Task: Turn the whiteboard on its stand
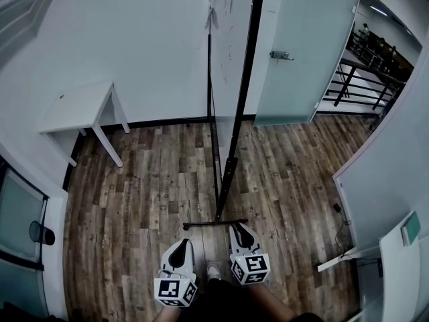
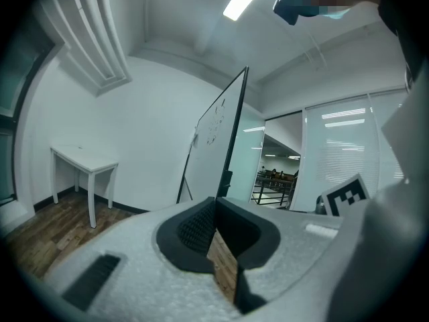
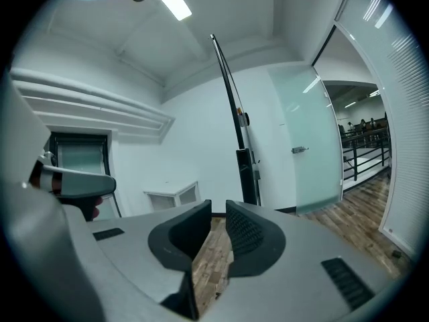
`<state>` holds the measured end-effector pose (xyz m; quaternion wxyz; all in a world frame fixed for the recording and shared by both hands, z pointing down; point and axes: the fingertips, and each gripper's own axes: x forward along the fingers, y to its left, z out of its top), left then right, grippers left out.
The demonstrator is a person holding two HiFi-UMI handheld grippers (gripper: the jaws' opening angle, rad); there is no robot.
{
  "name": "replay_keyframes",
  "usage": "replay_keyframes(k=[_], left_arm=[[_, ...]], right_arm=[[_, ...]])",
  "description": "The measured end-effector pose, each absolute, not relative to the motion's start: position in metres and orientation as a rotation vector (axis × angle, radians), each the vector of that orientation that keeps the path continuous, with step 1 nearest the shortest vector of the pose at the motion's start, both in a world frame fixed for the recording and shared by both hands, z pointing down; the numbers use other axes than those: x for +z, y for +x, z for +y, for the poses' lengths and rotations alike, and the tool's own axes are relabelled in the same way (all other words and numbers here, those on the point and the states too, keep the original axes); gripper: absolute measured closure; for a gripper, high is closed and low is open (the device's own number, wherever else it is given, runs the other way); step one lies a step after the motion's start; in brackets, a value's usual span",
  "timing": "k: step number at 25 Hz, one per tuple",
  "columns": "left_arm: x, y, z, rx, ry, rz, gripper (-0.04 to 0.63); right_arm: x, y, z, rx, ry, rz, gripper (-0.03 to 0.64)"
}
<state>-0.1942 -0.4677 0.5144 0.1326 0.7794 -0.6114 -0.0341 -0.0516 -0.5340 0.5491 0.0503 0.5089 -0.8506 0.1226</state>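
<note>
Whiteboard (image 1: 231,45) upright, edge-on, long axis towards wall (image 1: 147,45)

We're facing the whiteboard (image 1: 234,59) edge-on, its stand foot (image 1: 214,224) lying just ahead of the left gripper (image 1: 182,245) & right gripper (image 1: 238,232). Table (image 1: 80,102) is sitting left, vs. the wall (image 1: 154,39); door (image 1: 305,45) is standing behind-right, w/ railing (image 1: 355,79) beyond.
</note>
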Motion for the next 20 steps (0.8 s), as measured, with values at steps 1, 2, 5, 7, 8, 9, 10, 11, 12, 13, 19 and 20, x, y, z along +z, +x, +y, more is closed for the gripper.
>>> replay_keyframes(k=[1,2,5,7,8,9,10,11,12,13,19,20], left_arm=[[0.514,-0.194,-0.474,-0.099,2.258,-1.774,0.577],[0.513,-0.194,-0.48,-0.099,2.255,-1.775,0.577],[0.511,-0.193,-0.497,-0.096,2.259,-1.78,0.577],[0.511,-0.192,-0.505,-0.094,2.261,-1.782,0.577],[0.511,-0.193,-0.509,-0.094,2.261,-1.784,0.577],[0.512,-0.193,-0.514,-0.092,2.261,-1.786,0.577],[0.512,-0.194,-0.518,-0.091,2.26,-1.788,0.577],[0.512,-0.194,-0.523,-0.089,2.258,-1.791,0.577],[0.513,-0.194,-0.528,-0.089,2.255,-1.792,0.577],[0.513,-0.194,-0.532,-0.09,2.25,-1.794,0.577],[0.514,-0.198,-0.552,-0.095,2.235,-1.807,0.577],[0.514,-0.199,-0.554,-0.091,2.231,-1.811,0.577]], right_arm=[[0.551,-0.053,-0.544,0.374,1.545,-2.585,0.572],[0.553,-0.054,-0.554,0.374,1.541,-2.581,0.546],[0.56,-0.055,-0.582,0.375,1.541,-2.556,0.515],[0.566,-0.054,-0.598,0.378,1.547,-2.541,0.505],[0.569,-0.055,-0.606,0.379,1.547,-2.535,0.499],[0.573,-0.056,-0.614,0.379,1.545,-2.529,0.495],[0.576,-0.057,-0.622,0.38,1.542,-2.521,0.489],[0.581,-0.059,-0.631,0.382,1.539,-2.512,0.482],[0.586,-0.06,-0.639,0.385,1.535,-2.503,0.474],[0.592,-0.061,-0.646,0.391,1.532,-2.493,0.466],[0.615,-0.069,-0.69,0.413,1.524,-2.442,0.43],[0.618,-0.07,-0.697,0.415,1.526,-2.437,0.425]])
